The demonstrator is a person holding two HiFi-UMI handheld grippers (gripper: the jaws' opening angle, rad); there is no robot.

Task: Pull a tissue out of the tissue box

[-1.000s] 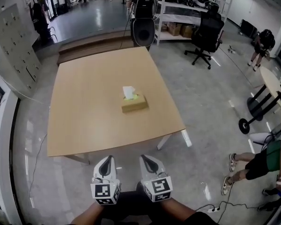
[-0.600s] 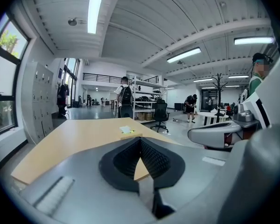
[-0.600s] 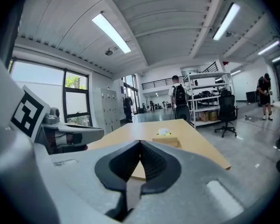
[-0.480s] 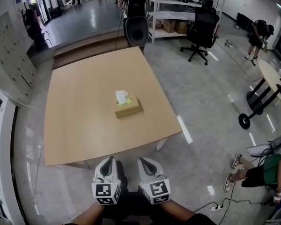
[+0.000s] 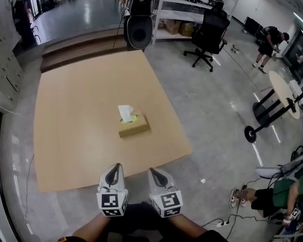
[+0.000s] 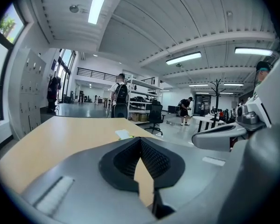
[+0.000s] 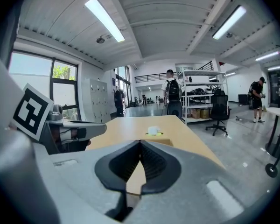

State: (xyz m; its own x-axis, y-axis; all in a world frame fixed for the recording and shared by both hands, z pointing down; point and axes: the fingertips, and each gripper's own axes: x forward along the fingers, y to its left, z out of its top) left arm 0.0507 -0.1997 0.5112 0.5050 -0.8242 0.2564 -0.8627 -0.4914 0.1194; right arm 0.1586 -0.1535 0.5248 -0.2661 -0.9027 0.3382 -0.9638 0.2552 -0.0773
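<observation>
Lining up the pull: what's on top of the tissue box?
One white tissue stands up out of the opening in the top of the tissue box. Whatever tissues remain inside are covered by the box's top and walls, so they cannot be seen.

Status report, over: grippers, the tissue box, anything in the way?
Left gripper and right gripper both shut, empty, at near edge of table. Tissue box mid-table, tissue sticking up, untouched. Nothing in the way.
</observation>
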